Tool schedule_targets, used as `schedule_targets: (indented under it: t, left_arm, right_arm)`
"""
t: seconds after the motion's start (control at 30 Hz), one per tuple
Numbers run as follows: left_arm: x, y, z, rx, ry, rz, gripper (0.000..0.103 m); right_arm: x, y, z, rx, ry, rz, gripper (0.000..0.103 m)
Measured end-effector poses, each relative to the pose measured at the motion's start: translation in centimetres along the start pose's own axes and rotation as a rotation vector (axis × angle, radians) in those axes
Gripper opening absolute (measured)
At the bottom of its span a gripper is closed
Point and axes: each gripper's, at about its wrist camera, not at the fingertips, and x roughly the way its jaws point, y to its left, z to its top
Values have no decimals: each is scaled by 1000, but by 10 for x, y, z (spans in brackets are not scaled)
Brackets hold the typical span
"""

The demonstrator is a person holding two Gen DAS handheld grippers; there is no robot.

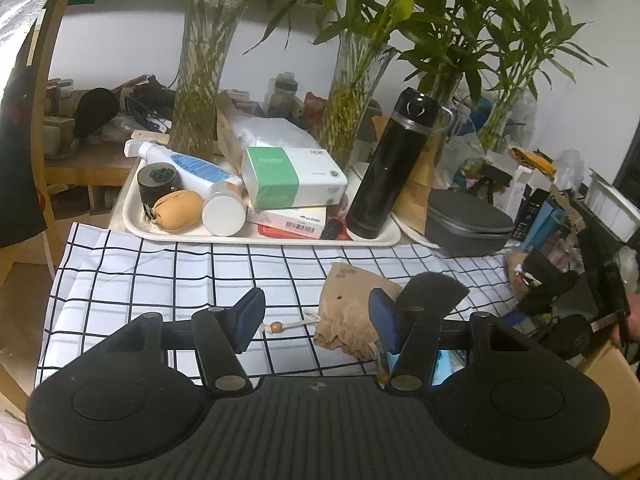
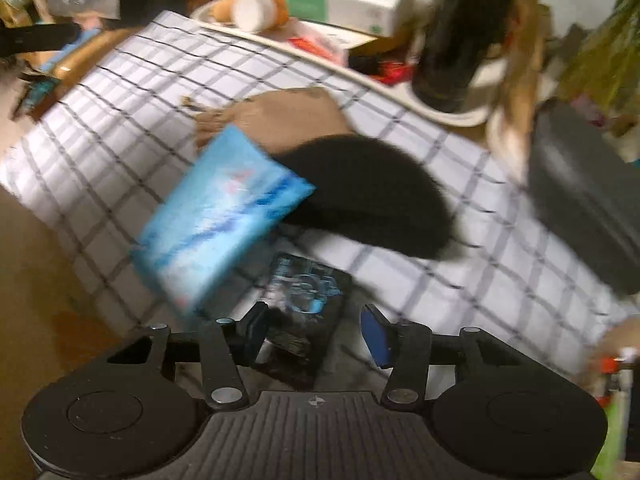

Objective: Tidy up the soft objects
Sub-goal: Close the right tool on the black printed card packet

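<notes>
Both grippers, left (image 1: pixel 316 324) and right (image 2: pixel 312 334), gape half-open and empty; right, blurred low-centre, may snag the dark packet (image 2: pixel 306 312) crookedly.

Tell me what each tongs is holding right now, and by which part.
Left tongs: nothing, pads apart over the checked cloth. Right tongs: the dark blue-printed flat packet lies between the pads; blur hides whether they press it.

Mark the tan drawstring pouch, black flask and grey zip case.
tan drawstring pouch (image 1: pixel 352 304), left wrist view, middle of its cloth body
black flask (image 1: pixel 390 168), left wrist view, mid-barrel
grey zip case (image 1: pixel 466 220), left wrist view, lid top
</notes>
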Motion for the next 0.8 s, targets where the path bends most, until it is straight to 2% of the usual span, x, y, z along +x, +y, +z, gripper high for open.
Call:
schedule_targets:
  t: [0.07,0.1,0.2,0.33,0.43,0.53,0.63,0.73,0.8]
  left_arm:
    - [1,0,0,3,3,3,56]
    - [1,0,0,4,5,4,56]
    - [3,-1,0,4,11,4,56]
    - [3,-2,-1,11,14,5,56]
    - [4,-3,-2,26,19,13,56]
    - [3,-2,-2,28,20,14,56]
    - [3,-2,-2,21,20,15,56]
    - [4,-1,-1,16,24,19,56]
    - [4,-1,-1,14,25,19,56]
  right_arm:
    - [-2,-2,-1,-6,-1,-49,59]
    - [-2,-5,-2,6,-3,-59,65]
    - [-2,-11,-2,65,-12,-22,78]
    - [4,-8,-2,115,2,58,80]
    - [14,-1,-3,114,33,43,80]
    - [19,-1,-4,129,51,39,80]
    - [17,-3,-6,133,55,-19,77]
    - [19,-8,-8,163,68,-12,65]
    - [19,-7,-9,167,65,12,52]
